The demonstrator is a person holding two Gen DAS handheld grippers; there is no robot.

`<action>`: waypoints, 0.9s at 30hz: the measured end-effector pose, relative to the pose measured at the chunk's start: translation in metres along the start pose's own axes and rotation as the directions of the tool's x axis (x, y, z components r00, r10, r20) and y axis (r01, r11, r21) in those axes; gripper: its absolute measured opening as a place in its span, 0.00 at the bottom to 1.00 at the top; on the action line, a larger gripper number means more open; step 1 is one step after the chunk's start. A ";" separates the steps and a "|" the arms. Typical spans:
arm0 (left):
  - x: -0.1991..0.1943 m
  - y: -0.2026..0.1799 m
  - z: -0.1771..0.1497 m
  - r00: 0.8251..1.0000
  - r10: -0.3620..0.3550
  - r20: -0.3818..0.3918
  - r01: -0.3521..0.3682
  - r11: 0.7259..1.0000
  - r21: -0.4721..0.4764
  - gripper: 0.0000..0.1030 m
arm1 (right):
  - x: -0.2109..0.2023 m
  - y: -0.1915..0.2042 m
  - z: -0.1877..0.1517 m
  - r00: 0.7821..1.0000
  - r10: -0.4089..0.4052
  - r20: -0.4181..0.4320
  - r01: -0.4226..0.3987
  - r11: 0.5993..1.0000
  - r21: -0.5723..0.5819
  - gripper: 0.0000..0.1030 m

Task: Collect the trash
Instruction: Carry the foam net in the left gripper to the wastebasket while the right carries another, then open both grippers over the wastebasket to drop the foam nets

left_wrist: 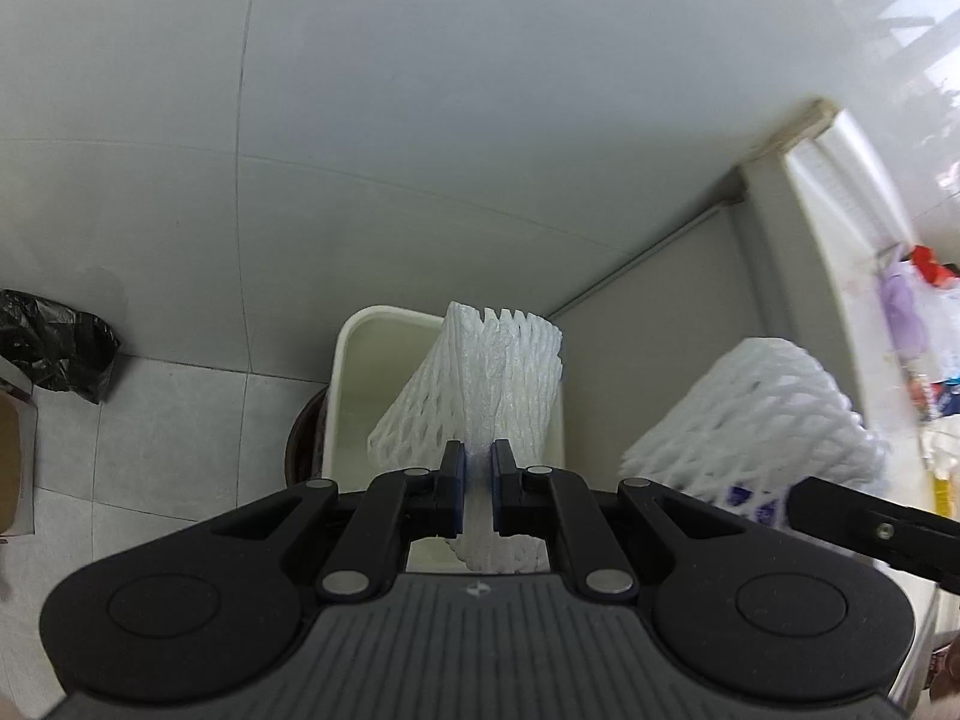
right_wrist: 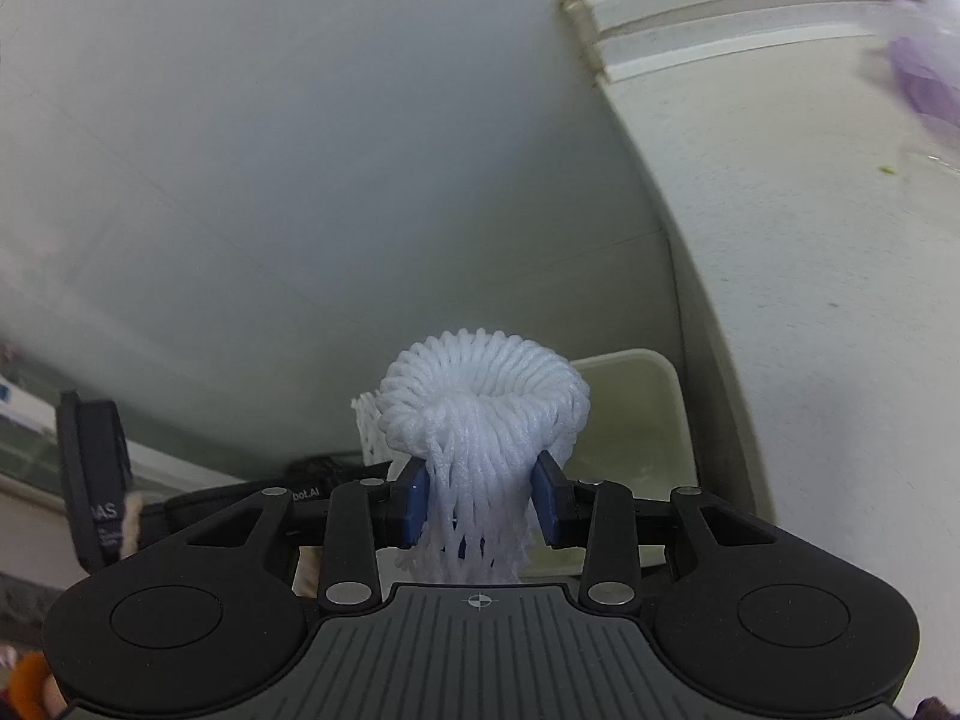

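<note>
My left gripper [left_wrist: 477, 474] is shut on a white foam fruit net [left_wrist: 480, 384] and holds it over an open white trash bin [left_wrist: 351, 384]. My right gripper [right_wrist: 480, 498] is shut on a second white foam net [right_wrist: 480, 414], bunched between its blue pads. That second net [left_wrist: 756, 420] and the right gripper's black finger show at the right of the left wrist view. The bin [right_wrist: 642, 414] lies just behind the net in the right wrist view. The left gripper's body shows at the lower left there.
A white counter [left_wrist: 798, 312] rises right of the bin, with coloured bags [left_wrist: 918, 300] on top. A black plastic bag [left_wrist: 54, 336] and a cardboard box [left_wrist: 15, 468] sit on the tiled floor at the left. A pale wall stands behind.
</note>
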State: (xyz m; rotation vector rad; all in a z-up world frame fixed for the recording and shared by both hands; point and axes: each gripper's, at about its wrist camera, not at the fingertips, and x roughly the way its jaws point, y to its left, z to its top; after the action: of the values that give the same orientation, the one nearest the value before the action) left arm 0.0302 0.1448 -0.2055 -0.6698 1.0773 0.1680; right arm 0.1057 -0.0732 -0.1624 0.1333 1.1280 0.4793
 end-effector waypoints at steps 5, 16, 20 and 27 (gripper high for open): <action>0.029 0.016 0.002 0.999 0.031 -0.035 -0.031 0.999 0.008 0.07 | 0.049 0.002 0.002 0.993 -0.089 -0.071 0.084 0.994 -0.071 0.34; 0.083 0.033 0.001 0.990 0.078 -0.115 -0.070 0.995 0.071 0.08 | 0.125 -0.005 0.002 0.970 -0.184 -0.158 0.158 0.973 -0.166 0.34; 0.094 0.031 0.002 0.987 0.092 -0.129 -0.079 0.991 0.106 0.12 | 0.138 -0.005 0.002 0.959 -0.217 -0.181 0.184 0.966 -0.183 0.34; 0.099 0.025 -0.002 0.980 0.128 -0.150 -0.104 0.983 0.153 0.41 | 0.157 -0.002 0.008 0.939 -0.272 -0.210 0.229 0.951 -0.208 0.34</action>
State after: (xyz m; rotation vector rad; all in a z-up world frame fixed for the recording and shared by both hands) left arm 0.0656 0.1451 -0.3018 -0.4958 1.2708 0.1372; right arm 0.1668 -0.0058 -0.2909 -0.2318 1.3073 0.3712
